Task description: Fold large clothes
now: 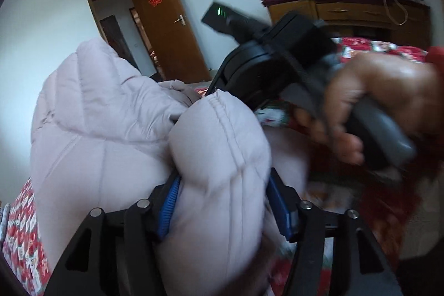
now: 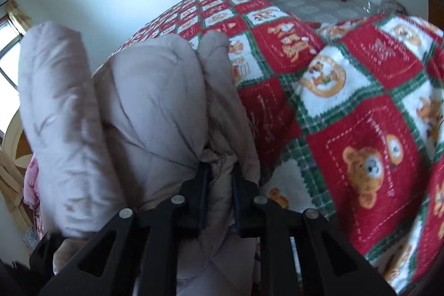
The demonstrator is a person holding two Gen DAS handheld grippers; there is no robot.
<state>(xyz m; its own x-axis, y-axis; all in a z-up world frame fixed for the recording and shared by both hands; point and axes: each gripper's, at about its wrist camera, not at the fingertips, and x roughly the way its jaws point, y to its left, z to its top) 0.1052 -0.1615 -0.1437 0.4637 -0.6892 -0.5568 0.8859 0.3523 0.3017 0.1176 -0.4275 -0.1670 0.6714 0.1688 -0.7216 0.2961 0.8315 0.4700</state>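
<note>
The left gripper (image 1: pixel 222 201) is clenched on a fat, quilted roll of the pale pink puffer jacket (image 1: pixel 105 135), its blue pads (image 1: pixel 168 208) pressed into the padding on either side. The right gripper (image 2: pixel 219 196) is likewise clamped on a pinched seam of the same jacket, so the jacket hangs bunched between both tools, lifted above the teddy-bear blanket (image 2: pixel 358 146) that covers the bed.

The risk I see is slippage. The shell looks slick and the filling springy, so the thick roll could squeeze out of the left jaws, letting that side drop onto the blanket and undoing the fold. The right grip holds only a thin gather of fabric, which might pull free if the two tools move apart too quickly. The tools are also close together, with the person's right hand (image 1: pixel 369 107) just past the jacket from the left gripper, so a knock between them seems possible.

Beyond the jacket, further from the blanket, stand an open wooden door (image 1: pixel 166 27) and a cluttered dresser (image 1: pixel 360 15).
</note>
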